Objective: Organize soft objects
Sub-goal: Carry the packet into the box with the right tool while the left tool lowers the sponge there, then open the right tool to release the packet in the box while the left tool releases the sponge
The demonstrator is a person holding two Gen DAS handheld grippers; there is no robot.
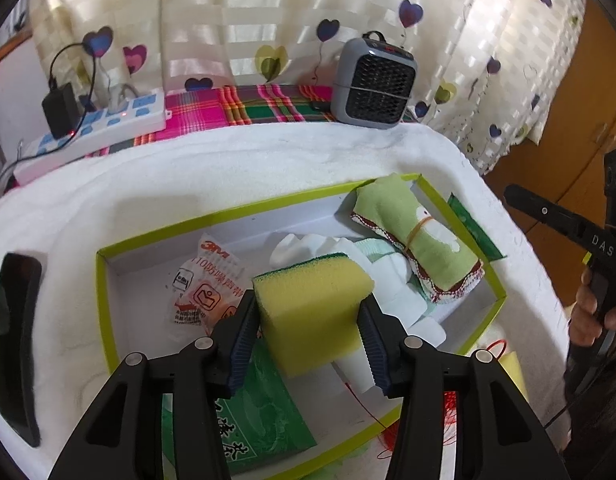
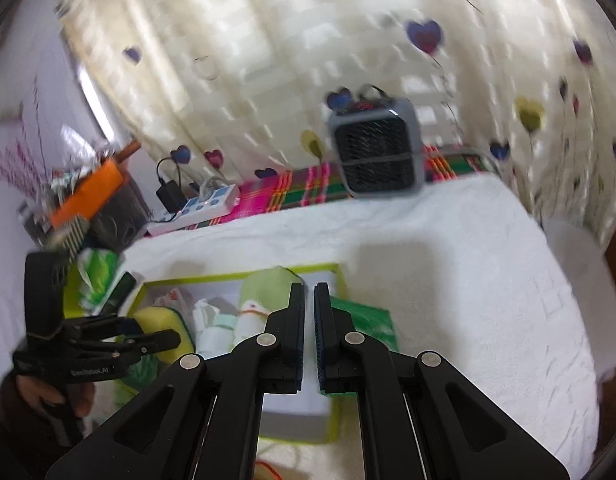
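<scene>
My left gripper is shut on a yellow sponge with a green scrub side, held above a green-rimmed white box. In the box lie a rolled green cloth with a rubber band, white socks, a 3M earplug packet and a green tissue pack. My right gripper is shut and empty above the box's right side. The right wrist view is blurred; it shows the left gripper holding the sponge.
The box sits on a white towel on a table. A grey heater and a white power strip stand at the back on plaid cloth. A green packet lies right of the box. A black object lies left.
</scene>
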